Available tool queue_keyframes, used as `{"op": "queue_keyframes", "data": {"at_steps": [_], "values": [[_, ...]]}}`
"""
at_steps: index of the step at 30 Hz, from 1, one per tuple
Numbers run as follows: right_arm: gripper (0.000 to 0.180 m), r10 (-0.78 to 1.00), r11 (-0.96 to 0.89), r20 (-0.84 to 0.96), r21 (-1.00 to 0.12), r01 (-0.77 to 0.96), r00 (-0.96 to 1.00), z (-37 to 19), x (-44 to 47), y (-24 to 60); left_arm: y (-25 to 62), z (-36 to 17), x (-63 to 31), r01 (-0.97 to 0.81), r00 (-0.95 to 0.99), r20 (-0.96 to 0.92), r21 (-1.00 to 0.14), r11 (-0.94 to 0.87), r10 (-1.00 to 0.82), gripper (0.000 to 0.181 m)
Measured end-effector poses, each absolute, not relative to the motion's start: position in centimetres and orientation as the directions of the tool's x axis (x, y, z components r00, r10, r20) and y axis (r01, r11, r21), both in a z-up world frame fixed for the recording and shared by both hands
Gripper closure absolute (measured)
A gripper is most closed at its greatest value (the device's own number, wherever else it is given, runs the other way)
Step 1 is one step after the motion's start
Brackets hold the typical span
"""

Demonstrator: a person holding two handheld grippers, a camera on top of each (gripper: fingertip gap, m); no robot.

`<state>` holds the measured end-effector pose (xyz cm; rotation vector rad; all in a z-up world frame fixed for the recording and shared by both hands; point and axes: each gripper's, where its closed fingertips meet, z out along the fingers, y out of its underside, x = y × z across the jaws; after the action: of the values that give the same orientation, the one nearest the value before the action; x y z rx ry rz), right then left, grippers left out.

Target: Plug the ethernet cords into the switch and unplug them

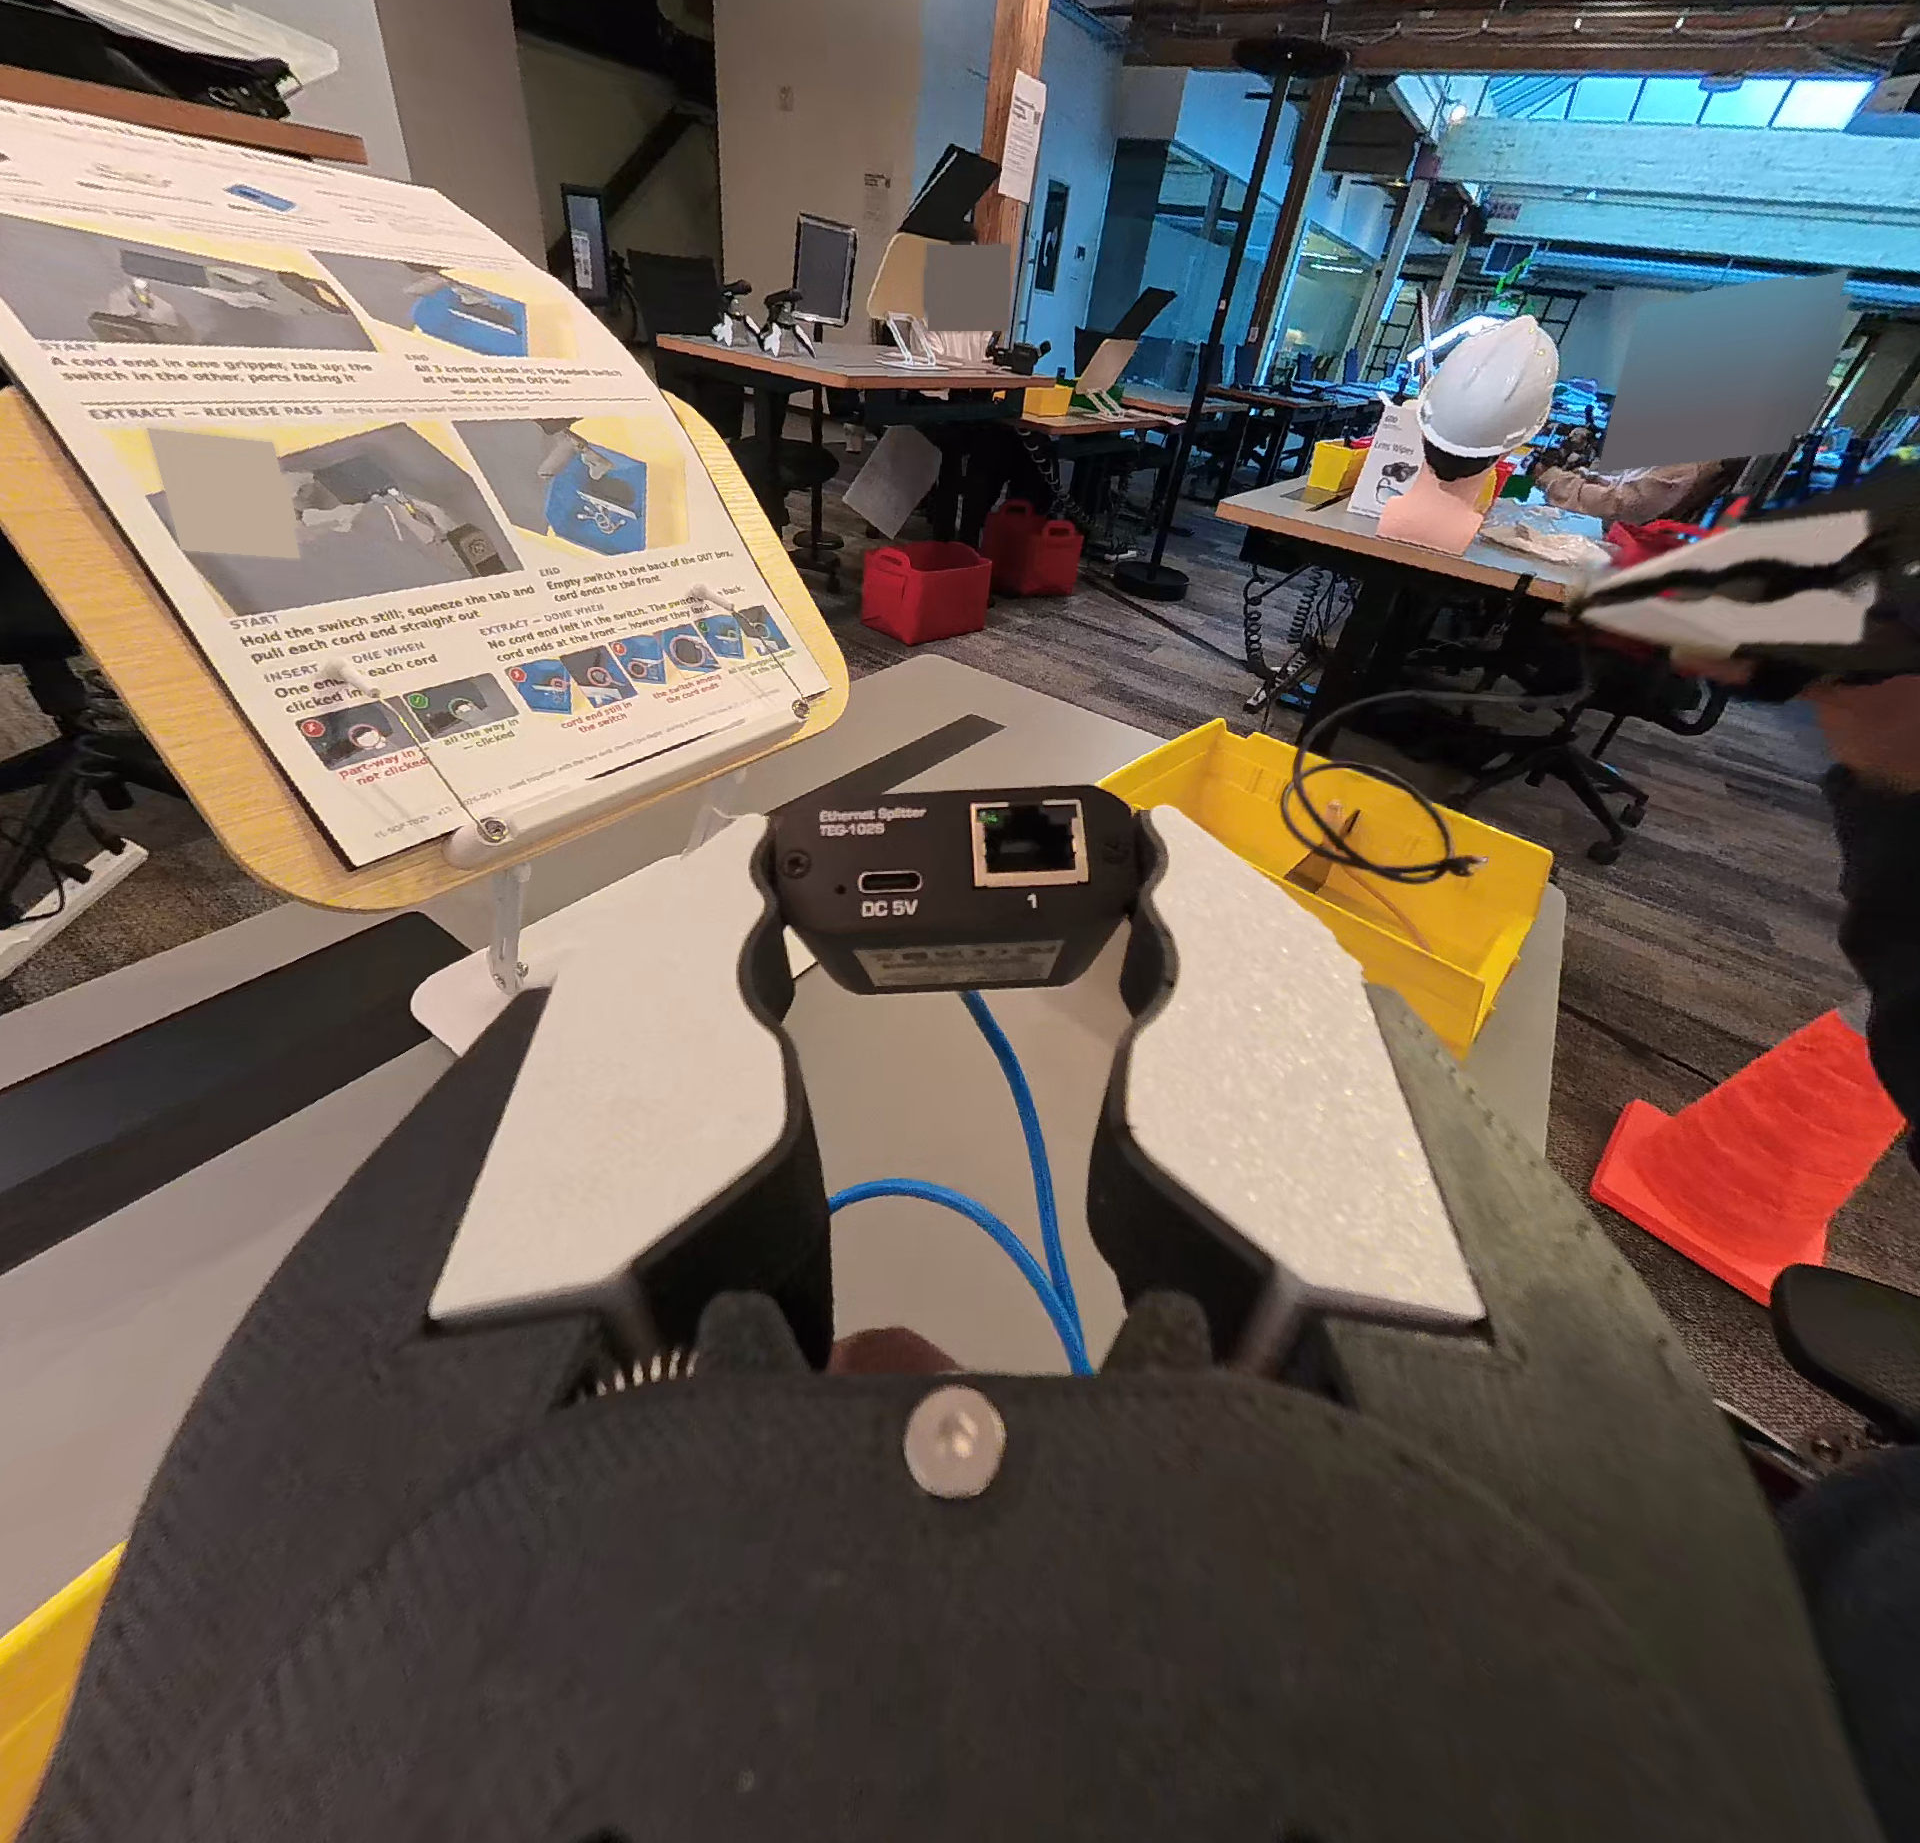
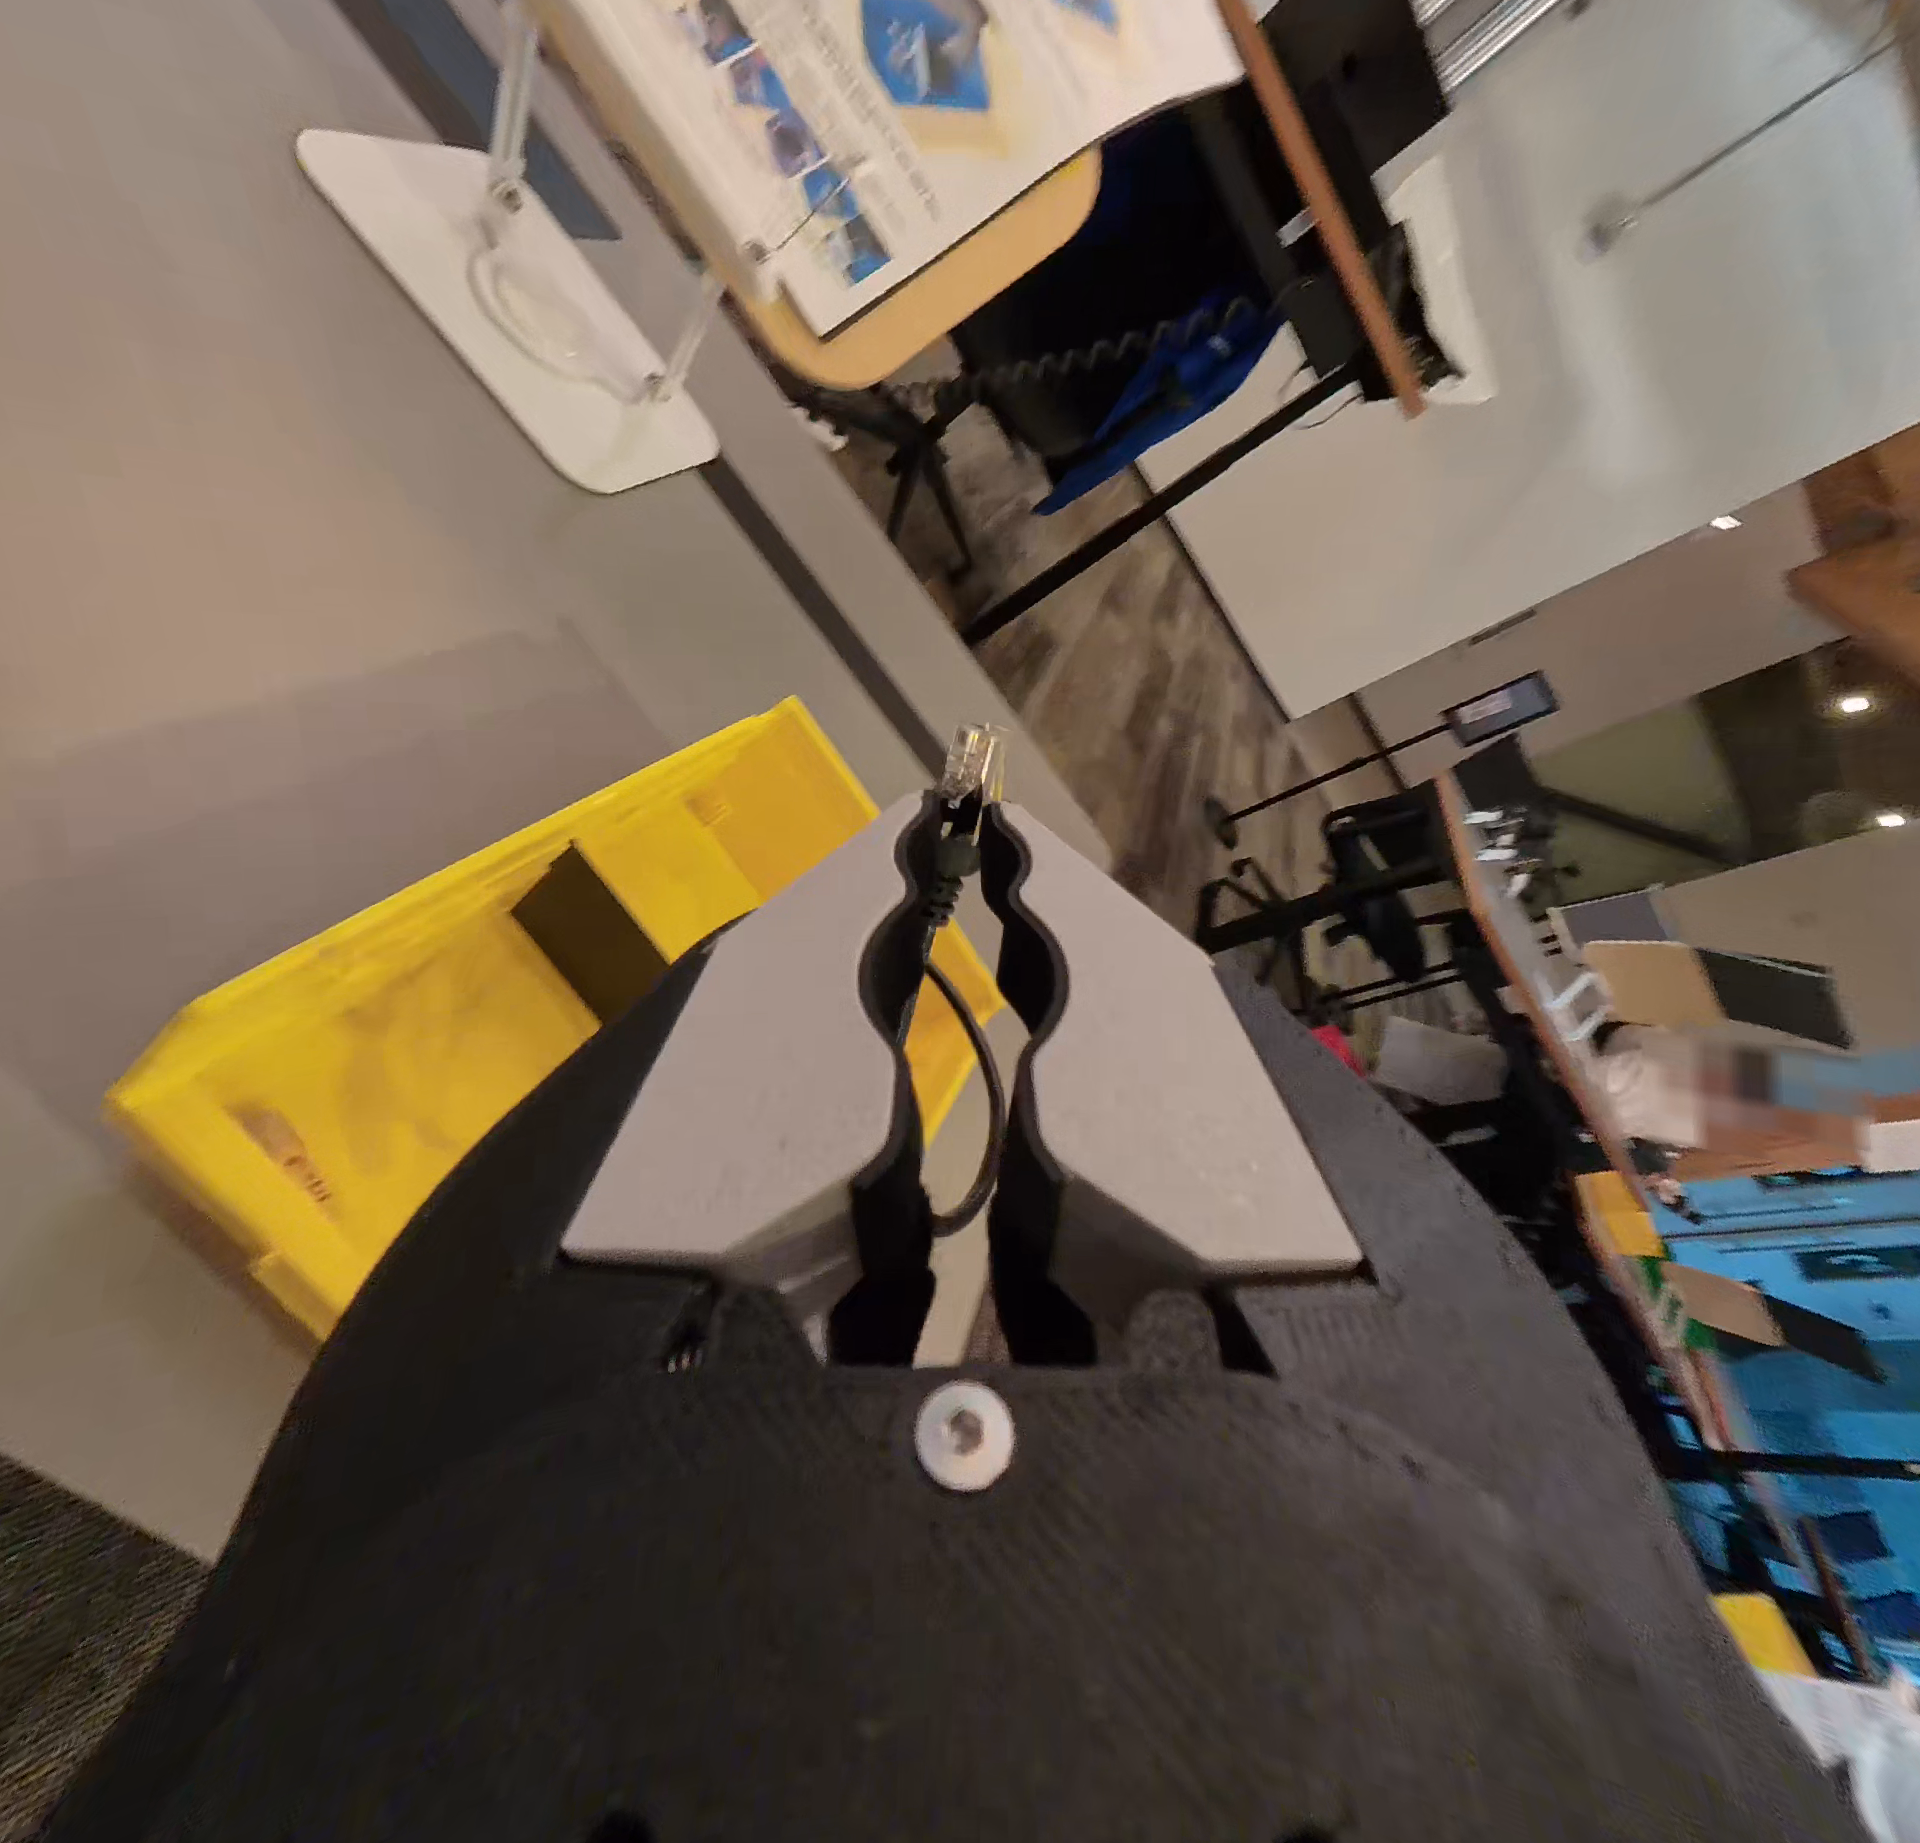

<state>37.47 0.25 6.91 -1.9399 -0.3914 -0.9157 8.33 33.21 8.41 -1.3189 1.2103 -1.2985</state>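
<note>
My left gripper (image 1: 951,894) is shut on a small black switch (image 1: 951,884) and holds it above the grey table (image 1: 644,920). The switch's one empty ethernet port (image 1: 1029,843) faces away from me. A blue cord (image 1: 1023,1149) hangs from the switch's underside, back between the jaws. My right gripper (image 2: 961,806) is shut on a black ethernet cord (image 2: 940,920); its clear plug (image 2: 971,759) sticks out past the fingertips. In the left wrist view the right gripper (image 1: 1584,609) hovers at the far right, with the black cord (image 1: 1361,817) looping down over a yellow bin (image 1: 1434,952).
A wooden stand with an instruction sheet (image 1: 343,546) stands at the table's left on a white base (image 2: 499,297). A second yellow bin's edge (image 1: 42,1668) shows at lower left. An orange cone (image 1: 1756,1159) lies on the floor at the right. My right fingertips sit around 45 centimetres from my left ones.
</note>
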Motion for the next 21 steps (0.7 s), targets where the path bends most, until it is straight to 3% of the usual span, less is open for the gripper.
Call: {"op": "queue_keyframes", "data": {"at_steps": [5,14,21], "values": [[0.174,-0.028,-0.49,0.595,-0.708,0.508,0.803,3.0,36.2,0.5,33.0,8.2,8.5,-0.058,-0.036,0.118,-0.992,-0.116,-0.992,0.119],[0.174,0.04,-0.707,0.384,-0.641,0.297,0.922,-9.3,38.2,0.6,32.4,7.7,8.9,-0.074,-0.058,0.123,-0.99,-0.118,-0.991,0.119],[0.139,0.089,-0.795,0.265,-0.562,0.229,0.96,-12.5,37.7,-0.9,31.9,7.4,9.2,-0.092,-0.072,0.12,-0.989,-0.114,-0.99,0.119]]}}
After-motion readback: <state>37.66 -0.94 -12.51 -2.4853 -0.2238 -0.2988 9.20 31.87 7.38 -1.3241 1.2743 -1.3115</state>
